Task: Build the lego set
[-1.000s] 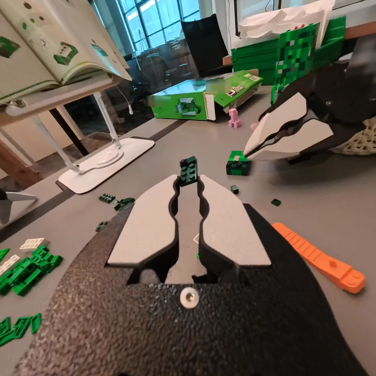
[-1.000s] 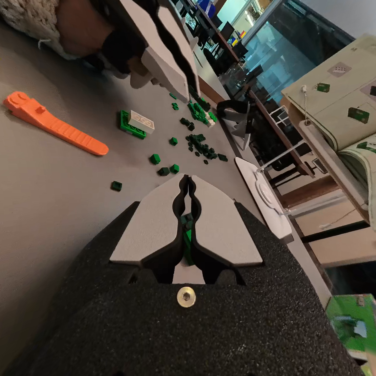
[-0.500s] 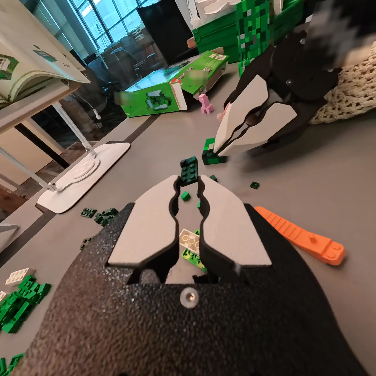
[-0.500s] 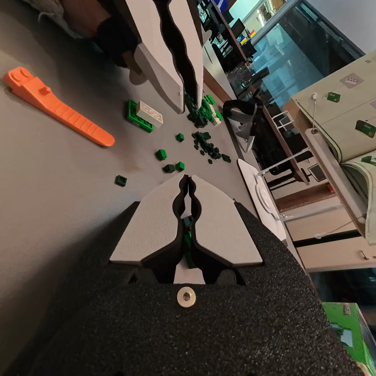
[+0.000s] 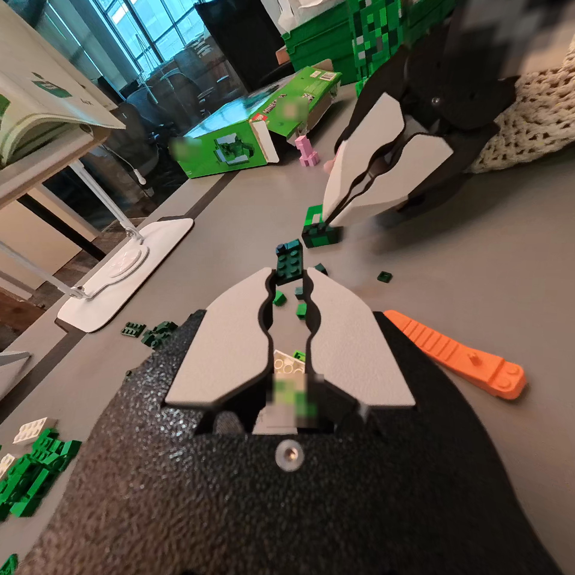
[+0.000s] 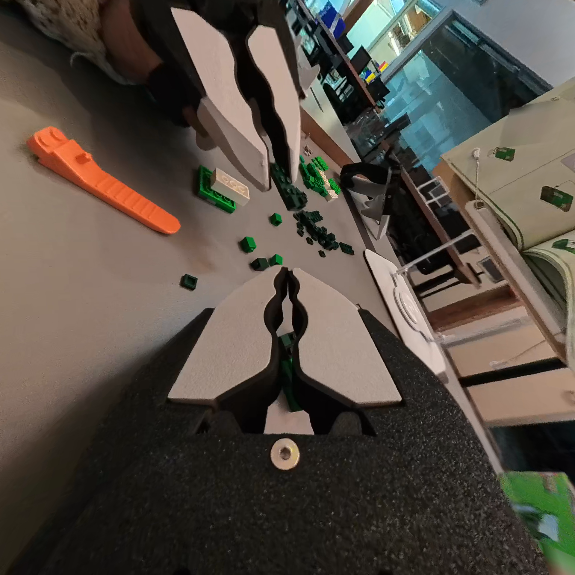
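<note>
Lying far left: a pile of bright green bricks (image 5: 28, 466) is sitting on the grey table (image 5: 466, 249), with a white brick (image 5: 32, 431) just beside it.
Standing left: a white stand base (image 5: 124, 277) is resting on the table, carrying an open instruction booklet (image 5: 40, 102) above it.
Scattering near the base: small dark green pieces (image 5: 152, 331) are lying loose.
Gripping centre: the left claw (image 5: 289, 273) is clamping a dark green plate (image 5: 289, 259) at its tips, holding it upright above the table.
Lying under the left claw: a white brick on a green plate (image 6: 222, 189) is sitting flat on the table.
Resting behind: a green box (image 5: 236, 137) is lying on its side, with a pink figure (image 5: 306, 152) near it.
Pressing right of centre: the right claw (image 5: 326, 222) is touching its tips, nearly together, to the top of a small green block build (image 5: 320, 236); green pieces are showing between its fingers (image 6: 227, 348) in its own view, but whether they are gripped cannot be told.
Lying right: an orange brick separator (image 5: 451, 354) is resting flat, apart from both claws.
</note>
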A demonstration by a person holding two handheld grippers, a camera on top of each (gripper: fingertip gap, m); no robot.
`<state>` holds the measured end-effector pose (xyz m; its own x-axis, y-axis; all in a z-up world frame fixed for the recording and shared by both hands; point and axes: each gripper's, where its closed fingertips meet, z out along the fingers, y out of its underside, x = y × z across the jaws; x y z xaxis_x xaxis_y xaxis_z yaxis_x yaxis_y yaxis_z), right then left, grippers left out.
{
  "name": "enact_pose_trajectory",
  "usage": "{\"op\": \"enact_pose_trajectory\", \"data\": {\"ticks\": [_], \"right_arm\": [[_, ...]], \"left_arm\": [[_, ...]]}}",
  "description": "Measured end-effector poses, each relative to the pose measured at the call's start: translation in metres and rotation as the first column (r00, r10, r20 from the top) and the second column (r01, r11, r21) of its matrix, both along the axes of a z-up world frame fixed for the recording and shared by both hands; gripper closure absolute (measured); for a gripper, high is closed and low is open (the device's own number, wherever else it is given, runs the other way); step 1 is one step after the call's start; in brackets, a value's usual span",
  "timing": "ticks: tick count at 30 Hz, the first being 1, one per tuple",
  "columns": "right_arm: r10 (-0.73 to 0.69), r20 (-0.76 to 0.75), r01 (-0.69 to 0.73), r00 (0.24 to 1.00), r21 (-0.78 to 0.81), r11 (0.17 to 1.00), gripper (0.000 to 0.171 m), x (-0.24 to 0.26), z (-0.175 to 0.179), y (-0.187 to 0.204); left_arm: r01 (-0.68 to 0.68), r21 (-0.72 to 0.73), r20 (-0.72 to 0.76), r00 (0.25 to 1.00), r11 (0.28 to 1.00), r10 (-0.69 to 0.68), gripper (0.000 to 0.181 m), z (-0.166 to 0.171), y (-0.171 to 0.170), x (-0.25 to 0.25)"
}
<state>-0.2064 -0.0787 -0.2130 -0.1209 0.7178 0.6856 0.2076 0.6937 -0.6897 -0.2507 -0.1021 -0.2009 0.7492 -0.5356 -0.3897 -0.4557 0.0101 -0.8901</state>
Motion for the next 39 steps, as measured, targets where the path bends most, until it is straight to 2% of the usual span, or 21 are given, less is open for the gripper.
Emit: {"op": "enact_pose_trajectory", "data": {"ticks": [3, 5, 6, 8, 10, 16, 21, 35, 39], "right_arm": [[0.074, 0.035, -0.069, 0.997, -0.129, 0.989, 0.17, 0.008, 0.002, -0.007], [0.11, 0.035, -0.1, 0.993, -0.211, 0.972, 0.155, 0.012, 0.006, -0.01], [0.152, 0.064, -0.13, 0.986, -0.26, 0.957, 0.156, 0.016, 0.005, -0.016], [0.22, 0.183, -0.138, 0.958, -0.378, 0.915, 0.16, 0.023, -0.007, -0.027], [0.24, 0.308, -0.074, 0.92, -0.466, 0.881, 0.159, 0.026, -0.021, -0.033], [0.174, 0.387, 0.024, 0.906, -0.457, 0.889, 0.158, 0.018, -0.032, -0.034], [0.154, 0.417, 0.045, 0.896, -0.43, 0.902, 0.158, 0.013, -0.038, -0.041], [0.139, 0.456, 0.12, 0.879, -0.493, 0.862, 0.166, 0.012, -0.041, -0.039], [0.169, 0.477, 0.141, 0.862, -0.546, 0.826, 0.162, 0.014, -0.043, -0.043]], "left_arm": [[0.004, 0.001, -0.002, 1.0, 1.0, -0.004, 0.165, 0.0, 0.0, 0.0], [0.024, -0.006, -0.013, 1.0, 1.0, -0.024, 0.166, -0.002, -0.002, 0.004], [0.047, -0.01, -0.012, 0.999, 0.999, -0.048, 0.166, -0.002, -0.004, 0.007], [0.092, -0.012, -0.003, 0.996, 0.996, -0.092, 0.166, -0.001, -0.008, 0.015], [0.096, -0.012, -0.011, 0.995, 0.995, -0.096, 0.165, -0.002, -0.008, 0.016], [0.094, -0.017, -0.017, 0.995, 0.995, -0.095, 0.165, -0.003, -0.008, 0.016], [0.09, -0.011, -0.027, 0.996, 0.996, -0.09, 0.165, -0.004, -0.007, 0.016], [0.101, -0.03, -0.069, 0.992, 0.994, -0.103, 0.165, -0.009, -0.007, 0.02], [0.104, -0.036, -0.082, 0.991, 0.994, -0.107, 0.165, -0.011, -0.008, 0.021]]}}
